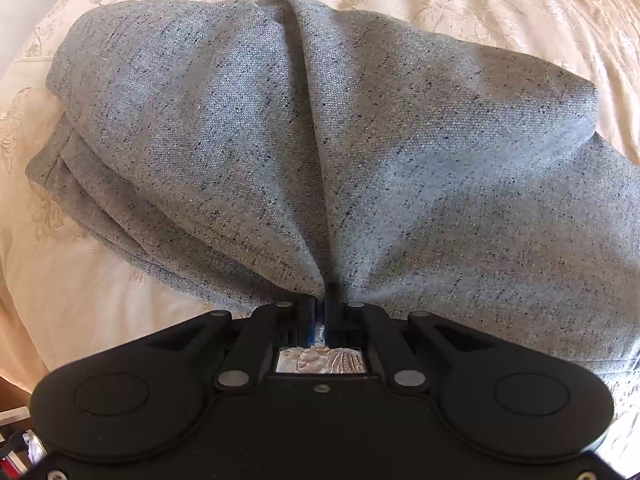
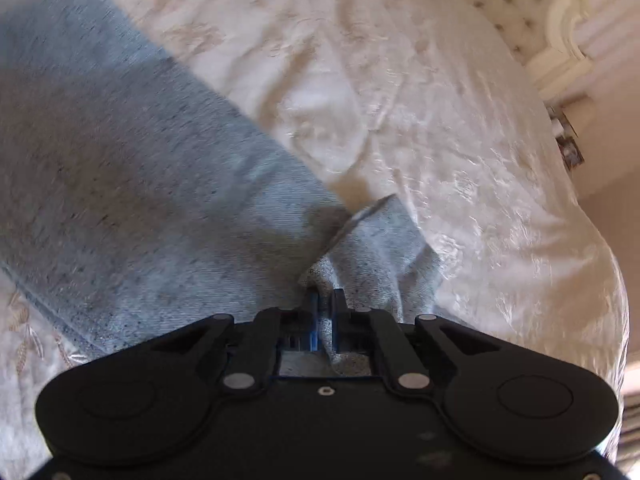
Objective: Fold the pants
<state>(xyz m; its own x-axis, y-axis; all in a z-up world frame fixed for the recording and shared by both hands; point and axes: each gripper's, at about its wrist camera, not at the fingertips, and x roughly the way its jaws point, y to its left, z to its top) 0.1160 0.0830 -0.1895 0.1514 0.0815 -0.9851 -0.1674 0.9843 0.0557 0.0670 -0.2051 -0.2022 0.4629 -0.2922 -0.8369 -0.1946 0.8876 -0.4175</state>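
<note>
While both claws — left claw (image 1: 323, 300), right claw (image 2: 325, 300) — clamp the grey pants (image 1: 320, 140) above the bed (image 1: 520, 20), folding looks only partly done.

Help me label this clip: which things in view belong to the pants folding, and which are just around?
Part of the job:
grey pants
left gripper, shut on the fabric
right gripper, shut on the fabric

Just around:
cream bedspread under the pants
tufted headboard
</note>
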